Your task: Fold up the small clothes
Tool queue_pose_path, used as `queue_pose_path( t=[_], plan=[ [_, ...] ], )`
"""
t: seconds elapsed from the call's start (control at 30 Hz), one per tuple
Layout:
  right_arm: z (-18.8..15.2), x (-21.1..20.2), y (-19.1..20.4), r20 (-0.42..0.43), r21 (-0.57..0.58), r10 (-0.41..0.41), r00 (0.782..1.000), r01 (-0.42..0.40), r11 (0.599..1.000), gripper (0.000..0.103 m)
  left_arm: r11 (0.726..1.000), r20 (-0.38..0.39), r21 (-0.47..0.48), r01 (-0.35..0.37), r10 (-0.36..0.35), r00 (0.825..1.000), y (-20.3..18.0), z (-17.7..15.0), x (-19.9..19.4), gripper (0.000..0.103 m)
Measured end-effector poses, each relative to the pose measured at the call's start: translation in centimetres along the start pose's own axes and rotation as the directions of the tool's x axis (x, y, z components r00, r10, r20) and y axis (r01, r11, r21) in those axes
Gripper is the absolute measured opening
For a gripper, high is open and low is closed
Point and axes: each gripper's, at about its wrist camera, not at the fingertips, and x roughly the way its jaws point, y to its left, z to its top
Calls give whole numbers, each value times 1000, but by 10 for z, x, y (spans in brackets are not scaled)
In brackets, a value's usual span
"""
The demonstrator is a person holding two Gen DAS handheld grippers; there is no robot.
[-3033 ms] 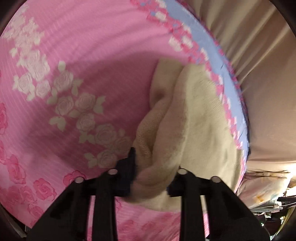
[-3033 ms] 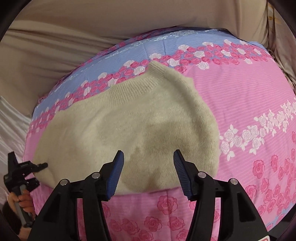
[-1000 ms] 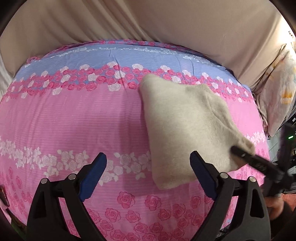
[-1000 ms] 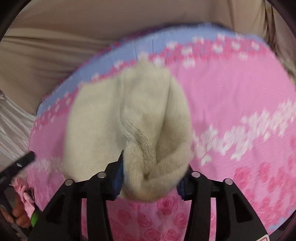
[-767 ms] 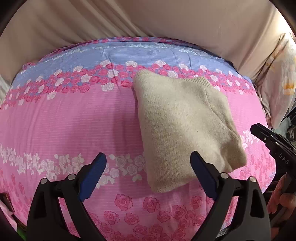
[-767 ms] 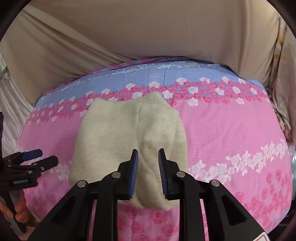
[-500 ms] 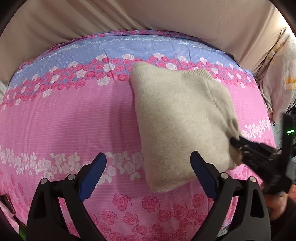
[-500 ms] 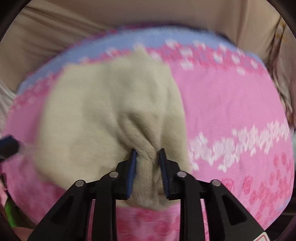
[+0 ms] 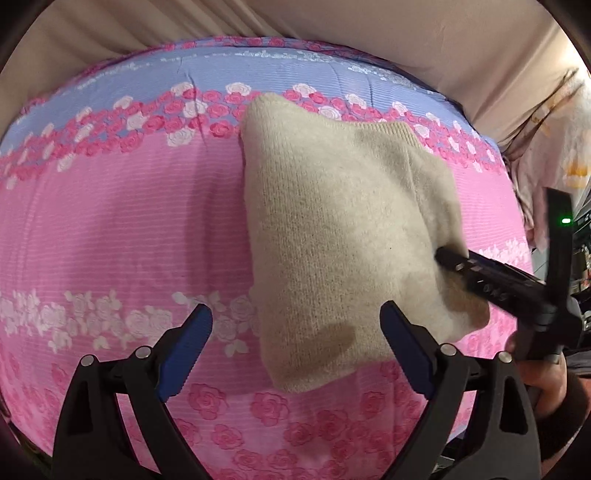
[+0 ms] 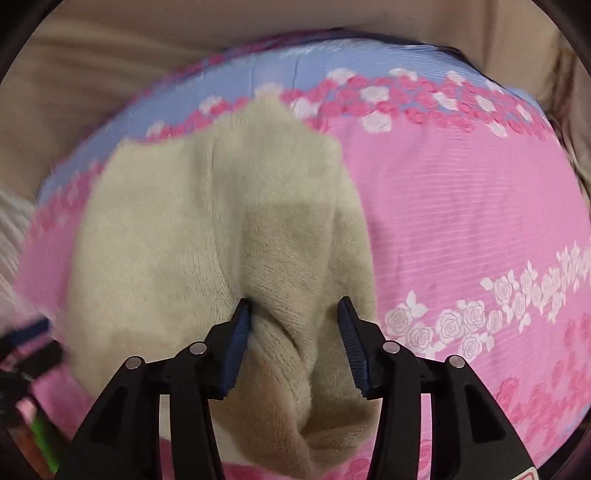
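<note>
A folded cream knit garment (image 9: 340,236) lies on a pink and blue rose-patterned bedspread (image 9: 122,221). My left gripper (image 9: 295,347) is open and empty, hovering in front of the garment's near edge. My right gripper (image 10: 295,332) has its jaws partly apart around a bunched fold of the garment (image 10: 288,295) at its near right corner. In the left wrist view the right gripper (image 9: 441,254) reaches in from the right with its tips pushed into the garment's right edge.
Beige curtain fabric (image 9: 332,26) hangs behind the bed. A pale printed cloth (image 9: 554,147) lies off the bed's right edge. The bedspread (image 10: 461,221) stretches wide to the right of the garment.
My right gripper's jaws have spread wider around the bunched fold than half a second ago. The left gripper has stayed open and has barely moved.
</note>
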Motion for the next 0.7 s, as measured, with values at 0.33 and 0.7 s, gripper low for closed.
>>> queue_pose_path(
  t=[0.33, 0.7],
  plan=[
    [62, 34, 10, -41, -34, 96, 995, -97, 995, 17, 989, -48, -59, 136, -139, 989, 18, 65, 48, 50],
    [53, 8, -6, 52, -77, -53, 997, 57, 995, 67, 977, -30, -167, 135, -142, 989, 30, 64, 51, 87]
  ],
)
